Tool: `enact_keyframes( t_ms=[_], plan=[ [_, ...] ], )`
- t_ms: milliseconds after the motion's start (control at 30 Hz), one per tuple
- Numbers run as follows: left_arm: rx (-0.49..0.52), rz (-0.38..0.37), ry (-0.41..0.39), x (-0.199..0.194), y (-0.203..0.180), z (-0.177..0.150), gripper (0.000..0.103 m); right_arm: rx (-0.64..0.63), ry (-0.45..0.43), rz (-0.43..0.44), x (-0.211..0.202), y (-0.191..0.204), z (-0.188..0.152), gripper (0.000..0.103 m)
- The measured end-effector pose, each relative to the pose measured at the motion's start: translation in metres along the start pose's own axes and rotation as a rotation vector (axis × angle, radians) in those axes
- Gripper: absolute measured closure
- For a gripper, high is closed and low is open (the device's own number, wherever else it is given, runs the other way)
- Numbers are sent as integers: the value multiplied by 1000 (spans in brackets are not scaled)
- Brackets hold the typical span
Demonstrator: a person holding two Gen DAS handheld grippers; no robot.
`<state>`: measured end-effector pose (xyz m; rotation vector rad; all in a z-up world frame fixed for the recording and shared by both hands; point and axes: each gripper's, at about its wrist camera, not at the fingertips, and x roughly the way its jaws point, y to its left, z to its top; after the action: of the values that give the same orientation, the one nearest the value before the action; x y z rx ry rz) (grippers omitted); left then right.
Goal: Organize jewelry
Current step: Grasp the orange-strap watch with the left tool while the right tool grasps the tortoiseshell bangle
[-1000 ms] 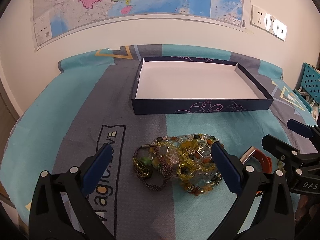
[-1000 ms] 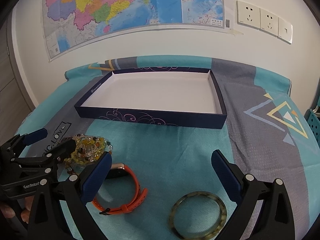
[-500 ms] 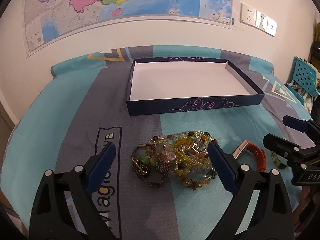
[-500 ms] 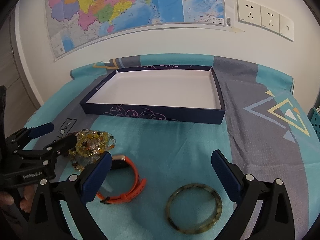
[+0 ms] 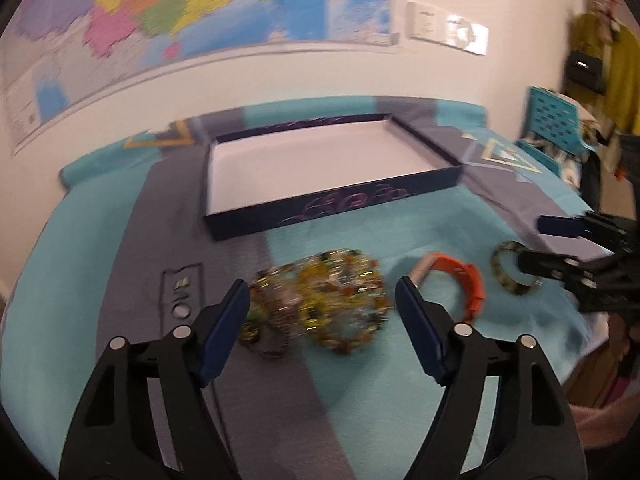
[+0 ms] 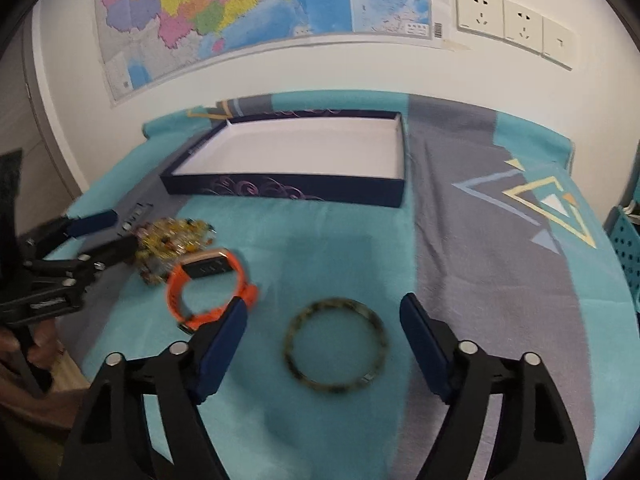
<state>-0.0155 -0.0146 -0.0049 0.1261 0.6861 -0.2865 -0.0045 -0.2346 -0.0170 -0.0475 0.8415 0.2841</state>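
Observation:
A heap of beaded bracelets [image 5: 320, 300] lies on the cloth, with my open, empty left gripper [image 5: 322, 302] held over it; the heap also shows in the right wrist view [image 6: 168, 248]. An orange watch [image 5: 460, 280] [image 6: 208, 288] lies to its right. A mottled green bangle [image 6: 336, 350] lies between the fingers of my open, empty right gripper [image 6: 324, 318]; it also shows in the left wrist view [image 5: 504, 276]. A dark blue tray [image 5: 320, 212] [image 6: 288, 188] with a white, empty inside stands beyond them.
A teal and grey cloth [image 6: 480, 220] covers the table. A wall with a map [image 6: 260, 12] and sockets [image 6: 516, 24] is behind the tray. A teal perforated basket [image 5: 556, 120] stands off the table's right side. The table's right edge is near the right gripper [image 5: 560, 248].
Both views have swung. My left gripper has pulled back and turned right, so the watch and bangle now show. My right gripper has shifted right and now stands over the bangle.

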Motion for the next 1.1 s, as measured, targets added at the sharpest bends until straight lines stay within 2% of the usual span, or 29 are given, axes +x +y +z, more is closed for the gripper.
enact_keyframes(
  t_ms=[100, 167, 233, 267, 333, 367, 467, 533, 600, 700, 767, 900, 1100],
  plan=[
    [65, -63, -8, -1, -16, 2, 41, 14, 12, -2, 4, -8, -5, 55],
    [113, -108, 7, 5, -27, 3, 48, 14, 22, -7, 6, -11, -8, 61],
    [166, -120, 22, 13, -38, 4, 63, 24, 32, -13, 9, -15, -9, 63],
    [189, -132, 29, 17, -43, 5, 66, 26, 39, -14, 11, -17, -10, 66],
    [224, -156, 36, 24, -49, 8, 82, 18, 60, -23, 17, -18, -12, 73],
    [237, -167, 38, 24, -50, 7, 85, 10, 64, -24, 19, -17, -13, 74],
    [296, -196, 62, 33, -58, 9, 87, -7, 60, -25, 21, -16, -12, 76],
    [318, -219, 82, 39, -61, 10, 93, -15, 58, -22, 21, -16, -11, 83],
    [330, -244, 110, 44, -62, 11, 97, -13, 56, -7, 23, -17, -10, 97],
    [319, -274, 164, 55, -61, 9, 102, -23, 52, 8, 24, -16, -7, 97],
    [307, -286, 186, 60, -59, 7, 102, -13, 45, 28, 25, -17, -5, 97],
    [271, -325, 166, 56, -53, 12, 102, -1, 14, 64, 20, -18, 4, 98],
    [266, -335, 126, 52, -47, 25, 102, -15, -12, 76, 21, -17, 19, 97]
  ],
)
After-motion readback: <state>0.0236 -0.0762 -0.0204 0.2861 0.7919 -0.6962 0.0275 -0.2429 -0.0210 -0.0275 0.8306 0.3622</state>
